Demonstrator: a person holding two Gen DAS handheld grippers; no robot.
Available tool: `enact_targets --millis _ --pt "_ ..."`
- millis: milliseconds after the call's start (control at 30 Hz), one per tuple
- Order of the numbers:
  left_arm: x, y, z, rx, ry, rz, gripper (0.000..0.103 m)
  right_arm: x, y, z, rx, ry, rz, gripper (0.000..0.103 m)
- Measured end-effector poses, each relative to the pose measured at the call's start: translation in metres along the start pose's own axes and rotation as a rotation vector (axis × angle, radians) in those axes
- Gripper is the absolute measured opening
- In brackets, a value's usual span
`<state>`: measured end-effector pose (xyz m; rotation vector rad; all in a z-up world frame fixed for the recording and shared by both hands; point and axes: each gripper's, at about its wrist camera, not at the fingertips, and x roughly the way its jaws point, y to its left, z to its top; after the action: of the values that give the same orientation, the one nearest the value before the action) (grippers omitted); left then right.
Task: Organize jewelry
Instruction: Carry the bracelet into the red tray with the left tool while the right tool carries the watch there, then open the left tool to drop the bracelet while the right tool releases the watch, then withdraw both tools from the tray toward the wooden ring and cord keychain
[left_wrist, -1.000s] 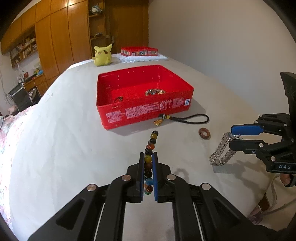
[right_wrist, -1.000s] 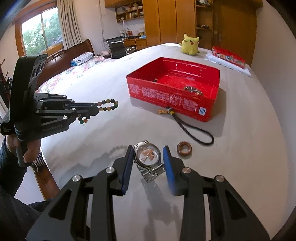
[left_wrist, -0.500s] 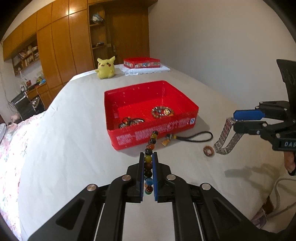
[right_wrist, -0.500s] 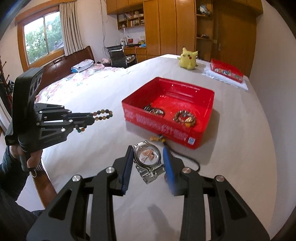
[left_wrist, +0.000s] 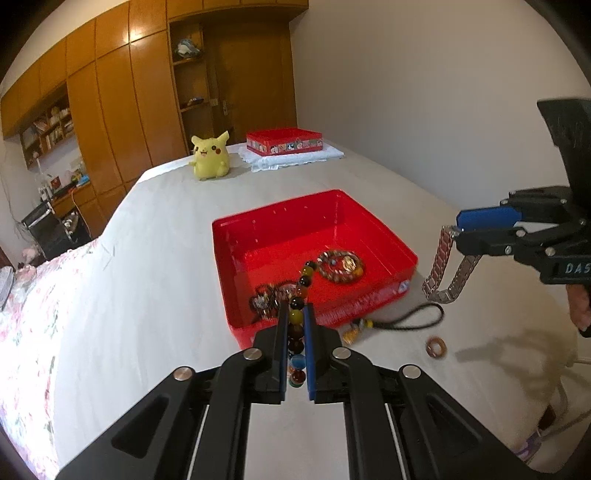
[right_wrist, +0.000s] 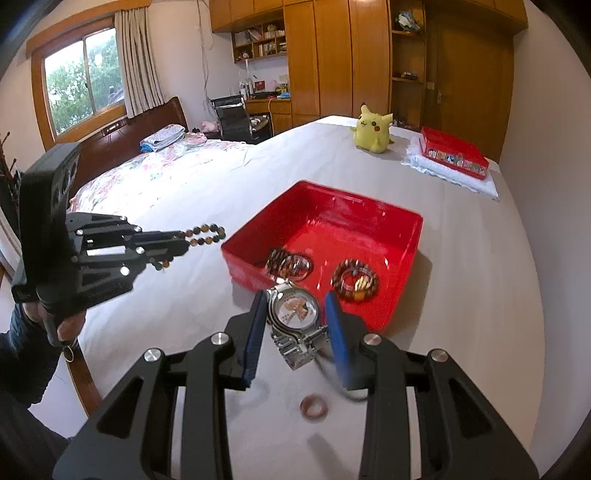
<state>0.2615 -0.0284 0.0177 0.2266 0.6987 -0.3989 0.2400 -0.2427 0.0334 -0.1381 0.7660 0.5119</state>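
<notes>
From the left wrist, the bead bracelet (left_wrist: 297, 317) is pinched by the nearly closed left gripper (left_wrist: 296, 350) above the red tin's (left_wrist: 384, 236) near wall, presumably for dropping in.

From the right wrist, the watch (right_wrist: 293, 314) is clamped at its case (band dangling) by the right gripper (right_wrist: 295, 332), just short of the tin.

Red tin (left_wrist: 373, 236) open-topped; two bracelets (left_wrist: 341, 266) crowd its near half
</notes>
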Motion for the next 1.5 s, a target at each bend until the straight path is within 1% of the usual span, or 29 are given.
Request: enact_targets --millis 133,267,400,633,733,800,867,933,1067,1100,1133,1167,1200,1233,1267,1300,1400,1500 --pt "0.02 0.008 0.019 0.0 0.006 -0.002 0.007 0.011 -0.012 0.024 0.013 -0.005 0.003 0.031" --pt "0.039 0.013 0.033 -0.006 0.024 -0.025 0.007 0.032 -0.023 0.041 0.017 0.019 -0.009 0.031" --pt "0.065 0.018 0.043 -0.011 0.051 -0.034 0.007 0.068 -0.039 0.054 0.041 0.057 -0.028 0.031" --pt "0.128 0.023 0.052 -0.031 0.142 -0.059 0.007 0.134 -0.059 0.06 0.087 0.147 -0.043 0.031" --pt "0.16 0.023 0.047 -0.039 0.203 -0.059 0.007 0.163 -0.065 0.057 0.108 0.194 -0.043 0.031" --pt "0.177 0.024 0.042 -0.048 0.243 -0.057 0.007 0.175 -0.065 0.056 0.101 0.215 -0.05 0.031" --pt "0.186 0.025 0.036 -0.053 0.262 -0.062 0.007 0.189 -0.064 0.052 0.088 0.241 -0.06 0.031" --pt "0.192 0.025 0.033 -0.053 0.272 -0.06 0.007 0.196 -0.061 0.05 0.071 0.255 -0.076 0.031" --pt "0.197 0.025 0.03 -0.061 0.287 -0.059 0.007 0.203 -0.058 0.048 0.053 0.272 -0.081 0.032" --pt "0.198 0.025 0.029 -0.061 0.291 -0.061 0.009 0.204 -0.058 0.047 0.048 0.276 -0.084 0.032" --pt "0.199 0.024 0.029 -0.06 0.292 -0.06 0.009 0.206 -0.058 0.047 0.044 0.281 -0.085 0.033" --pt "0.199 0.024 0.028 -0.059 0.291 -0.058 0.011 0.206 -0.058 0.046 0.046 0.281 -0.083 0.033" --pt "0.199 0.023 0.029 -0.057 0.29 -0.057 0.019 0.206 -0.058 0.046 0.048 0.278 -0.083 0.033" --pt "0.197 0.022 0.029 -0.056 0.285 -0.053 0.022 0.203 -0.059 0.046 0.051 0.272 -0.084 0.034" --pt "0.194 0.022 0.028 -0.055 0.281 -0.051 0.029 0.202 -0.06 0.046 0.055 0.268 -0.083 0.036" --pt "0.19 0.022 0.027 -0.056 0.274 -0.048 0.032 0.199 -0.06 0.047 0.059 0.262 -0.085 0.037" --pt "0.181 0.026 0.027 -0.066 0.259 -0.043 0.033 0.186 -0.063 0.048 0.073 0.235 -0.084 0.038" --pt "0.16 0.029 0.026 -0.073 0.227 -0.031 0.034 0.165 -0.066 0.046 0.086 0.204 -0.081 0.039"
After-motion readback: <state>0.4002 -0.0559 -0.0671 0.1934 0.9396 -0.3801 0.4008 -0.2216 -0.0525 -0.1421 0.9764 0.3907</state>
